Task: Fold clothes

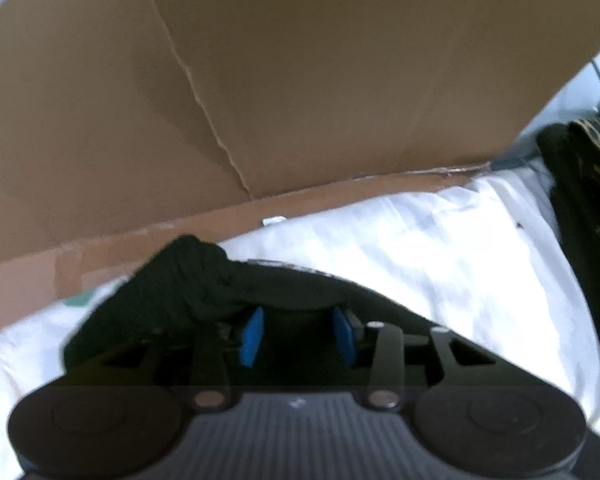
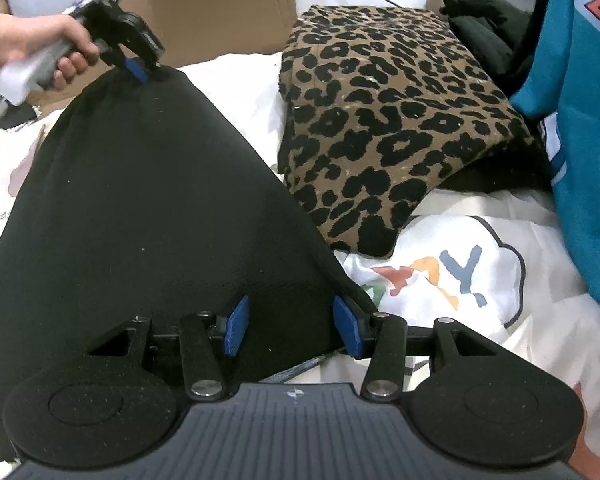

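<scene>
Now the left claw (image 2: 138, 70) and right claw (image 2: 290, 326) each stand half-open over opposite ends of the black top (image 2: 140, 208), apparently stretching it flat to fold.

1. The left wrist view looks steeply down along its own fingers, very close to the black garment (image 1: 188, 280), and faces a cardboard box (image 1: 300, 80) that fills its upper half.
2. The right wrist view looks down from the garment's opposite end, taking in a wider sweep.
3. Both share the black garment, the white bedding (image 2: 480, 300), the leopard-print cloth (image 2: 392, 112) and the box.
</scene>
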Action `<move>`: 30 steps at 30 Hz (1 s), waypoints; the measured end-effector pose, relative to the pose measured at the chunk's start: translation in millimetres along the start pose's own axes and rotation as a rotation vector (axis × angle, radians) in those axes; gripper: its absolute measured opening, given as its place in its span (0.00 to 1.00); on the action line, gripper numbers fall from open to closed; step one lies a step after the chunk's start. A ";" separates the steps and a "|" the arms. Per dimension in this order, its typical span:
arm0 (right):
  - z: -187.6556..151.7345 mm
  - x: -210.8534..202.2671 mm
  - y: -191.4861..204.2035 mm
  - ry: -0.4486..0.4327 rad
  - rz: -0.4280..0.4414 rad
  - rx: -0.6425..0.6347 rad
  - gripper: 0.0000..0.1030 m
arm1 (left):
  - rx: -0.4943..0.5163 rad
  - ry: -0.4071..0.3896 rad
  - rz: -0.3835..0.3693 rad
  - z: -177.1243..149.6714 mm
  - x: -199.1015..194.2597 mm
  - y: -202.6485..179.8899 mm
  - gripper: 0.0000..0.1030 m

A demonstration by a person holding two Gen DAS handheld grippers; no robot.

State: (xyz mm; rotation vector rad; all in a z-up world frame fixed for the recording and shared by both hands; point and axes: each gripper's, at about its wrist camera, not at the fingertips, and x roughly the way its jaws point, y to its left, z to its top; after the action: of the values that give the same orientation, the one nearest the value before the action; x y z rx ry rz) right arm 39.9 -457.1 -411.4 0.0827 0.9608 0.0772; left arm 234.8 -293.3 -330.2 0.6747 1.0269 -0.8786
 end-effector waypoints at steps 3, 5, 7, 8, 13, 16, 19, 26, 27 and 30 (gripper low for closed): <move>1.7 -6.1 2.8 -0.013 0.012 0.009 0.52 | 0.045 -0.014 0.008 5.4 -22.5 11.3 0.41; 3.3 -9.6 4.5 -0.025 0.020 0.022 0.52 | 0.043 -0.031 0.009 6.6 -37.0 25.6 0.41; 4.7 -12.1 7.3 -0.036 0.030 0.033 0.52 | 0.041 -0.038 0.003 5.8 -47.0 40.1 0.41; 5.6 -13.0 9.9 -0.042 0.042 0.029 0.52 | 0.034 -0.033 0.003 3.8 -48.8 47.5 0.39; 6.6 -13.7 20.1 -0.087 0.038 0.019 0.52 | -0.021 0.005 -0.031 -12.6 -48.2 79.5 0.30; 6.6 -8.6 20.7 -0.079 0.037 0.041 0.52 | -0.034 0.025 -0.032 -22.7 -32.9 84.5 0.30; 4.0 0.0 22.9 -0.047 0.028 0.025 0.52 | -0.078 0.019 -0.021 -24.5 -13.6 83.4 0.31; -2.4 3.9 17.9 -0.001 -0.024 0.003 0.52 | -0.093 -0.023 0.014 -21.6 4.5 81.4 0.35; -2.0 3.4 17.4 0.003 -0.029 0.005 0.52 | -0.083 -0.021 0.004 -20.7 1.8 83.0 0.35; 0.0 0.3 17.4 0.010 -0.036 0.019 0.52 | -0.075 -0.029 -0.024 -22.2 -12.8 91.2 0.35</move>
State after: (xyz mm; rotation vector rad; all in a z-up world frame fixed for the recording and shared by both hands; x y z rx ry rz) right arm 39.5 -439.8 -409.8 0.0820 0.9732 0.0353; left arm 301.0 -226.2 -320.0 0.5862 1.0391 -0.8641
